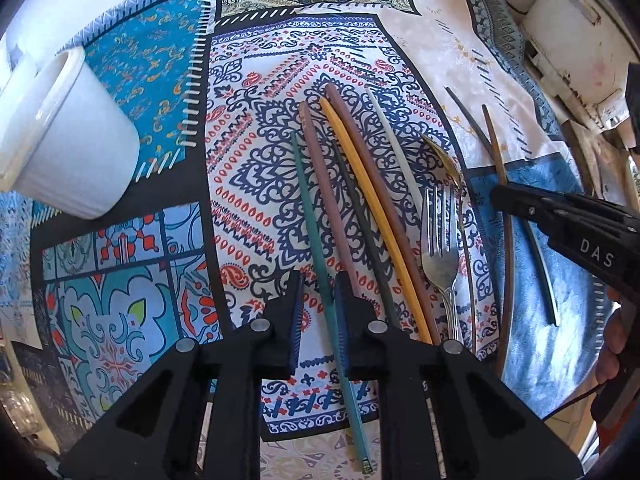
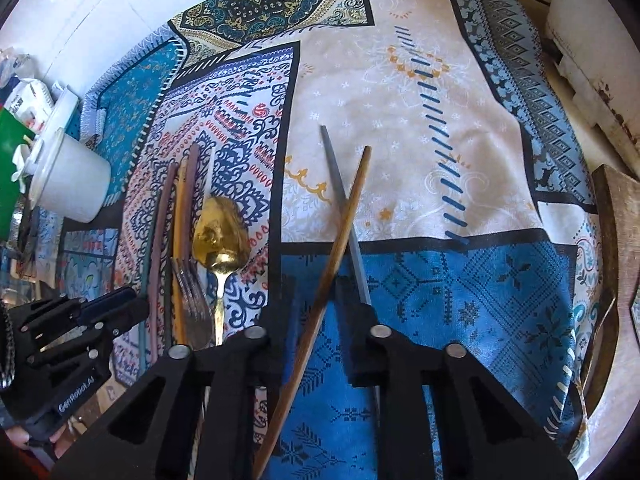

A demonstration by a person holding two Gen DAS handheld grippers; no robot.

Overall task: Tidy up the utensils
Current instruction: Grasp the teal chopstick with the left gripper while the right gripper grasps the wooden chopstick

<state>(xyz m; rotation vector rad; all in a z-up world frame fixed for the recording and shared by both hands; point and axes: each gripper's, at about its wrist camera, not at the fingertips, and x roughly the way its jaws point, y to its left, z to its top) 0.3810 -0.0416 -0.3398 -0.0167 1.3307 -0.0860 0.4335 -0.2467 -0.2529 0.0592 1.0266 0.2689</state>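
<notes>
My left gripper points down at a row of coloured chopsticks and is shut on the teal chopstick, which runs between its pads against the right one. Beside it lie mauve, yellow and brown chopsticks, a fork and a gold spoon. My right gripper is shut on a wooden chopstick that crosses over a grey chopstick. The grey one passes under its right finger. Both held sticks still rest on the patterned tablecloth.
A white cup lies on its side at the left, beyond the chopstick row. A wooden board sits at the table's right edge. White boxes stand at the back right. A green and white clutter fills the far left.
</notes>
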